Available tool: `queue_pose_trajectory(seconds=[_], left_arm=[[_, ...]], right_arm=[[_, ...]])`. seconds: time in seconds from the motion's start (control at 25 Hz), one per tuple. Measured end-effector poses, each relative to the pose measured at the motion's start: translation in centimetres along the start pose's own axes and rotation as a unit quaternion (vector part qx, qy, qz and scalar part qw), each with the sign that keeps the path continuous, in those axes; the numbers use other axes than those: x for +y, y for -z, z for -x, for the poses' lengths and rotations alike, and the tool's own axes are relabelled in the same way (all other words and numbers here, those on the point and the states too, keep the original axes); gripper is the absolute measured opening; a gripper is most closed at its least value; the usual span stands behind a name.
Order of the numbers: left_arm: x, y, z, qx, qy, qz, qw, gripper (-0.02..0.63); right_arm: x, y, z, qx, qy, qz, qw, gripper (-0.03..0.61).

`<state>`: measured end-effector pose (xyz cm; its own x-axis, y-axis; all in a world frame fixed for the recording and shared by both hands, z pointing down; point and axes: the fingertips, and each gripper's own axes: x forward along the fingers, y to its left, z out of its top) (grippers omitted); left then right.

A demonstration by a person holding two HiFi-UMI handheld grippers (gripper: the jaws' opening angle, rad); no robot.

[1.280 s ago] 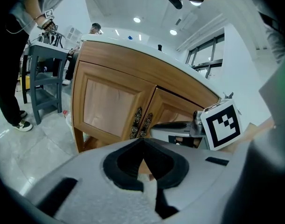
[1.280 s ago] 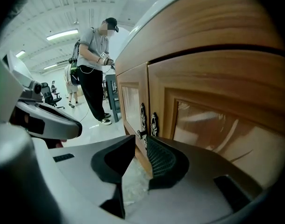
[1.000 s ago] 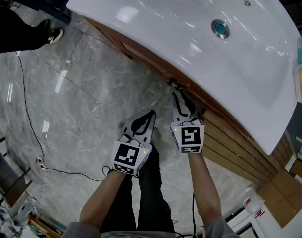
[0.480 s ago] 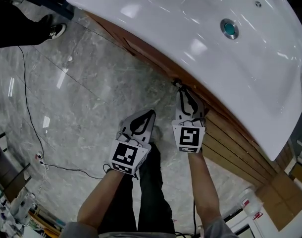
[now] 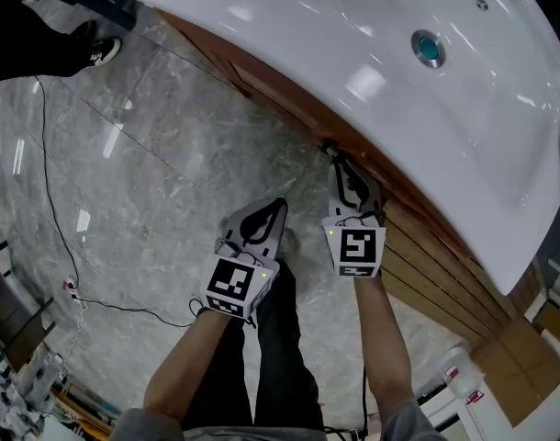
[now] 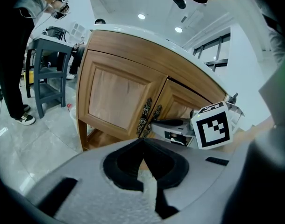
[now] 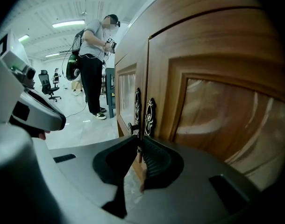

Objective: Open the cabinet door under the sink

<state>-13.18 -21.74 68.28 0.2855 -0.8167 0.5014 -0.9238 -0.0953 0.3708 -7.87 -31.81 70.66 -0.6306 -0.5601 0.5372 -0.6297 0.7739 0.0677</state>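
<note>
White sink [image 5: 372, 53] overhangs the wooden cabinet door [image 5: 404, 211]; the right gripper [image 5: 337, 159] touches it and the left gripper [image 5: 280, 206] hangs above the grey floor [image 5: 151, 182].

Left gripper view: jaws pressed together, empty, short of the door.

Right gripper view: jaws clamped on the door's ornate handle [image 7: 150, 117].

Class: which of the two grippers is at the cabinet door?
The right gripper, jaws closed on a door handle of the cabinet; the left gripper hangs shut and empty, away from it.
</note>
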Motion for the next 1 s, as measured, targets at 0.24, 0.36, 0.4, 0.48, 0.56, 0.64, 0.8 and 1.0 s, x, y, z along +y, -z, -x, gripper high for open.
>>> queue_pose_trajectory(seconds=[0.24, 0.36, 0.4, 0.48, 0.56, 0.64, 0.8, 1.0], left_arm=[[-0.3, 0.4, 0.5, -0.008, -0.01, 0.011, 0.9999, 0.008], [-0.5, 0.7, 1.2, -0.011, -0.014, 0.015, 0.9997, 0.008], [-0.5, 0.8, 1.4, -0.012, -0.015, 0.016, 0.9997, 0.008], [-0.8, 1.1, 1.8, -0.013, -0.016, 0.017, 0.9996, 0.008], [-1.2, 1.3, 2.1, -0.015, -0.014, 0.017, 0.9996, 0.008], [-1.6, 1.6, 2.5, -0.016, -0.01, 0.017, 0.9997, 0.008], [-2.3, 2.9, 3.6, -0.013, -0.004, 0.016, 0.9998, 0.008], [-3.5, 4.4, 5.7, -0.017, 0.003, 0.017, 0.9997, 0.008]], right_arm=[[0.2, 0.2, 0.1, 0.006, -0.027, 0.015, 1.0, 0.034], [0.8, 0.3, 0.5, 0.007, -0.034, 0.022, 0.999, 0.034], [1.1, 0.4, 0.7, 0.008, -0.038, 0.024, 0.999, 0.034], [1.8, 0.6, 1.2, 0.01, -0.049, 0.026, 0.998, 0.034], [2.3, 0.9, 1.7, 0.012, -0.059, 0.029, 0.998, 0.034], [2.9, 1.2, 2.2, 0.015, -0.066, 0.037, 0.997, 0.034], [4.4, 1.8, 3.3, 0.019, -0.082, 0.054, 0.995, 0.034], [6.0, 2.9, 5.1, 0.031, -0.09, 0.079, 0.992, 0.035]])
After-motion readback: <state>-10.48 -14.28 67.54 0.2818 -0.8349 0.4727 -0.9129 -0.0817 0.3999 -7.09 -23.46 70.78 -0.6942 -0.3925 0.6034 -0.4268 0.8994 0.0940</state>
